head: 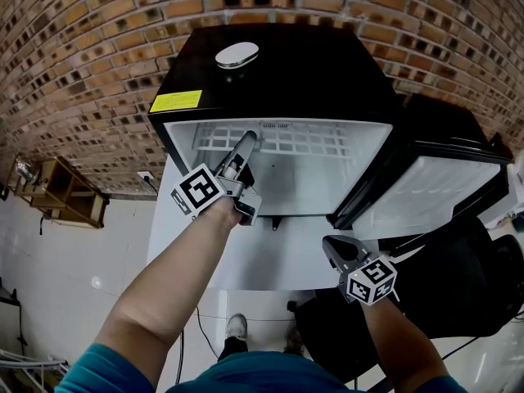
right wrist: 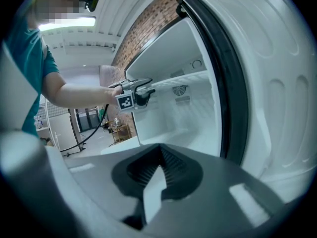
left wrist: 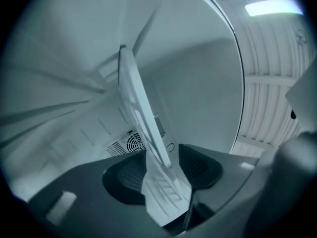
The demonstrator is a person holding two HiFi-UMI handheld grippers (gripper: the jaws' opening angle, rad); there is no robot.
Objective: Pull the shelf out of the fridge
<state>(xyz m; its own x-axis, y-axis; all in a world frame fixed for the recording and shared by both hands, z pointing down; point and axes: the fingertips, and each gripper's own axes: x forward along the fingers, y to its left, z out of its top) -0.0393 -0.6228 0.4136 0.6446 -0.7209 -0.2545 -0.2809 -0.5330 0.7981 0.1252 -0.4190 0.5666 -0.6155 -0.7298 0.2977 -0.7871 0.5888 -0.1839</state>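
Observation:
A small black fridge point(head: 270, 64) stands open, with a white grid shelf point(head: 286, 142) high inside. My left gripper point(head: 248, 142) reaches in at the shelf's front left edge. In the left gripper view the shelf point(left wrist: 141, 113) runs edge-on between the jaws of the left gripper point(left wrist: 161, 175), which stand open with a gap on each side of it. The right gripper view shows the left gripper point(right wrist: 146, 85) at the shelf point(right wrist: 190, 77) from the side. My right gripper point(head: 336, 248) hangs below the fridge opening, near the door's lower corner. Seen from its own camera, the right gripper point(right wrist: 158, 152) is shut and holds nothing.
The fridge door point(head: 426, 187) is swung open to the right; its inner liner point(right wrist: 267, 83) is close beside my right gripper. A white round object point(head: 237, 54) lies on the fridge top. A wooden rack point(head: 61, 191) stands left by the brick wall, a black object point(head: 458, 285) at lower right.

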